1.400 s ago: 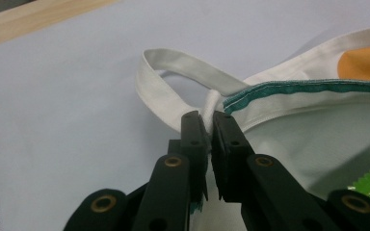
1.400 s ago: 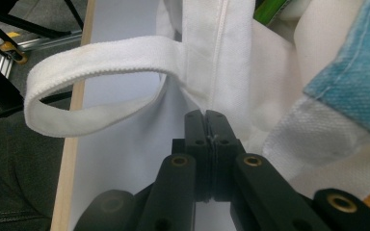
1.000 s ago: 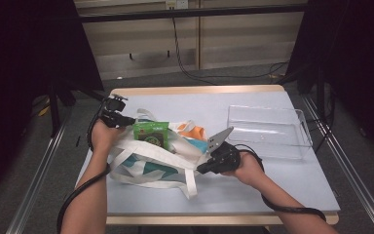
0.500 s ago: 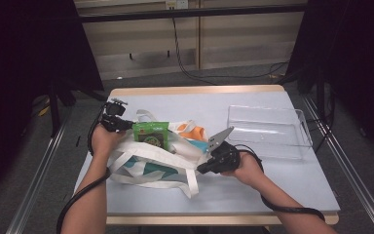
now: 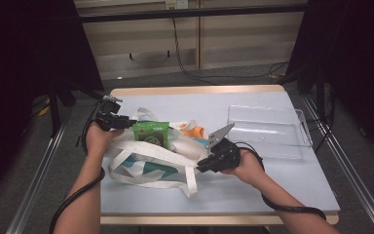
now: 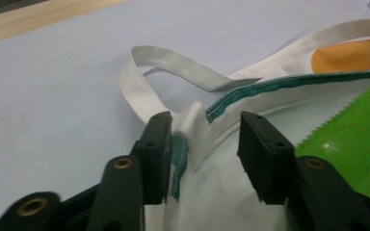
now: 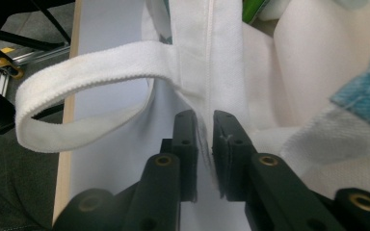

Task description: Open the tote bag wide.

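Dark curtains close in the room behind a pale blue table (image 5: 272,180) with a wooden edge, and a black cable hangs down the far wall; on the table lies a white canvas tote bag (image 5: 151,158) with a green-stitched rim, slumped on its side left of centre, its long straps trailing toward the near edge; a green snack packet (image 5: 151,132) sits at the bag's mouth, with something orange (image 5: 195,131) and a blue-and-white towel (image 7: 361,91) also in the opening; a clear plastic tray (image 5: 268,129) stands apart on the right side of the table; the left gripper (image 5: 119,121) is at the bag's far left corner, and in the left gripper view (image 6: 204,139) its jaws have just been opening, so they stand apart with a fold of the bag's rim loose between them, the left pad just beside the cloth and the right pad clear of it; the right gripper (image 5: 204,165) is at the bag's near right edge, and in the right gripper view (image 7: 204,144) its jaws have also just been opening, yet only a narrow gap shows, with the seamed white hem of the bag standing in it; whether the pads press the cloth I cannot tell; a white strap (image 7: 86,96) loops off to one side of those jaws over the table's edge.
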Demonstrator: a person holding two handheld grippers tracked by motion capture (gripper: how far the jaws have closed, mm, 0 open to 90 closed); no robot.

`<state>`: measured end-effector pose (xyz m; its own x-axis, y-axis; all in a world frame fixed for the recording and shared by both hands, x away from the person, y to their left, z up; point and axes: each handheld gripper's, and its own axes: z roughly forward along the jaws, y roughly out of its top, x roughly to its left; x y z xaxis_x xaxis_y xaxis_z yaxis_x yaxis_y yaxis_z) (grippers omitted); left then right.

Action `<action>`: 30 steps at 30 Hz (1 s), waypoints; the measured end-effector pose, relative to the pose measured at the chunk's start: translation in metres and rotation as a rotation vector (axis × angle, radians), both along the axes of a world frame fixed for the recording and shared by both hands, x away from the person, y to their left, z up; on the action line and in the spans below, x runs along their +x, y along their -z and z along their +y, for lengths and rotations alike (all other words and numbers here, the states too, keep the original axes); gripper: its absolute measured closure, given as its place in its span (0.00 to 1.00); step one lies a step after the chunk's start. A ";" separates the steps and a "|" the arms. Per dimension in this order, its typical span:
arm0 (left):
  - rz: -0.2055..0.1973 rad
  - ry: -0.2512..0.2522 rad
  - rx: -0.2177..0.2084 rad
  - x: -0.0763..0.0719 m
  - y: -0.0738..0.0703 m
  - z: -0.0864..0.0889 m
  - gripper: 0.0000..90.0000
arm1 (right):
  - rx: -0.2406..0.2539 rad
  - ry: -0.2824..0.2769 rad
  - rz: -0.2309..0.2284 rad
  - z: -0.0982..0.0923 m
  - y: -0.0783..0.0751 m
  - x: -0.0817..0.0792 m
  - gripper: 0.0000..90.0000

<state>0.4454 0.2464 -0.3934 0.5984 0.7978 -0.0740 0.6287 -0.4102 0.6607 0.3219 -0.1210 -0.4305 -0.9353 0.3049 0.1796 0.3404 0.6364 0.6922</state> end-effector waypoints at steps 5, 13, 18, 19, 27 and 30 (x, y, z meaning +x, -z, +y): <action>0.000 0.003 -0.010 -0.003 -0.006 0.002 0.56 | -0.008 0.006 -0.017 0.000 -0.006 0.001 0.79; 0.004 0.017 -0.011 -0.009 -0.019 0.006 0.42 | 0.006 0.033 0.001 0.000 -0.014 0.003 0.66; 0.016 0.027 -0.016 -0.014 -0.027 0.007 0.37 | 0.016 0.045 -0.024 -0.001 -0.021 0.003 0.53; 0.006 0.031 -0.002 -0.015 -0.028 0.008 0.36 | 0.020 0.046 -0.026 -0.002 -0.022 0.004 0.52; 0.002 0.024 0.003 -0.019 -0.033 0.014 0.30 | 0.035 0.060 -0.015 -0.004 -0.029 0.005 0.45; -0.009 0.031 -0.003 -0.021 -0.037 0.013 0.30 | 0.030 0.060 -0.019 -0.003 -0.032 0.006 0.43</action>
<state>0.4240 0.2597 -0.3568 0.6234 0.7787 -0.0706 0.6096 -0.4275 0.6675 0.3277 -0.1240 -0.3983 -0.9189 0.3553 0.1714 0.3636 0.5945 0.7172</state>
